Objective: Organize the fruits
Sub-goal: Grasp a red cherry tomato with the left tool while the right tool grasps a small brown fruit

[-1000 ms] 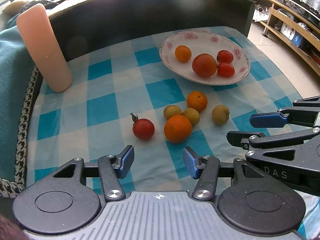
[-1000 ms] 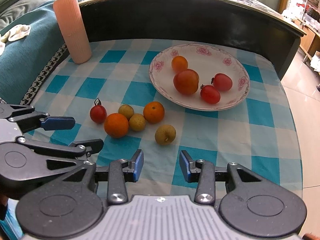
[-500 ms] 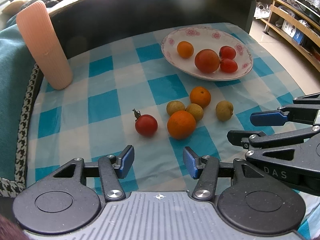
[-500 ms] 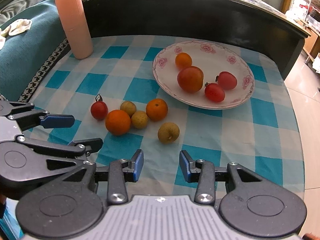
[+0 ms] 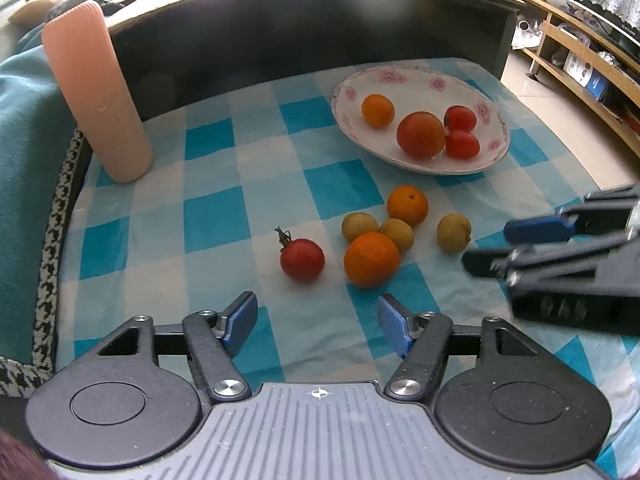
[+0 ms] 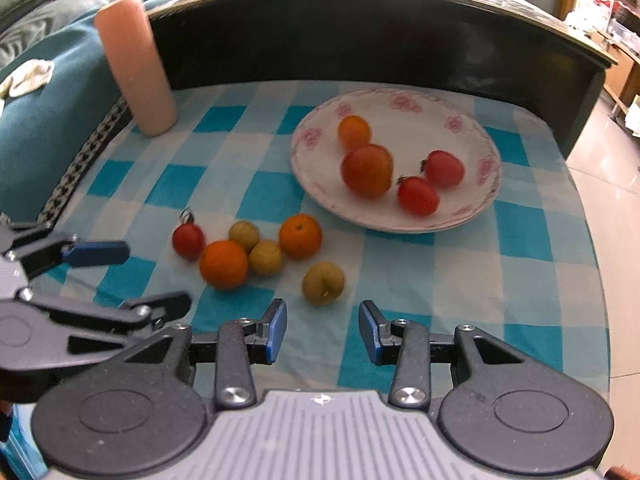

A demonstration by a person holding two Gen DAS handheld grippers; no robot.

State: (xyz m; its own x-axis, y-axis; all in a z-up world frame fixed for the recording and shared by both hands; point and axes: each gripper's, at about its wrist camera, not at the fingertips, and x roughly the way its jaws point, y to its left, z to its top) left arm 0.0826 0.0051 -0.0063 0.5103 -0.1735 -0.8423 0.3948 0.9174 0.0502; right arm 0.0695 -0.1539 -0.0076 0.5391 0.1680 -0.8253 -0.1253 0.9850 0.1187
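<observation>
Item: lone yellow fruit (image 6: 323,282) on the checked cloth (image 6: 532,272), at 12 o'clock just ahead of your right gripper (image 6: 322,331), jaws wide, empty. Left gripper (image 5: 318,329) likewise wide, farther off. Plate (image 6: 476,216) at 1 o'clock.

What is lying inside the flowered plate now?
The plate holds four fruits: one small orange, one large tomato, two small red tomatoes. Anything behind the large tomato is hidden.

Dark curved counter (image 5: 304,28) behind, teal sofa (image 6: 44,92) at left, wooden shelving (image 5: 580,60) right, glossy tiled floor (image 6: 616,208).
</observation>
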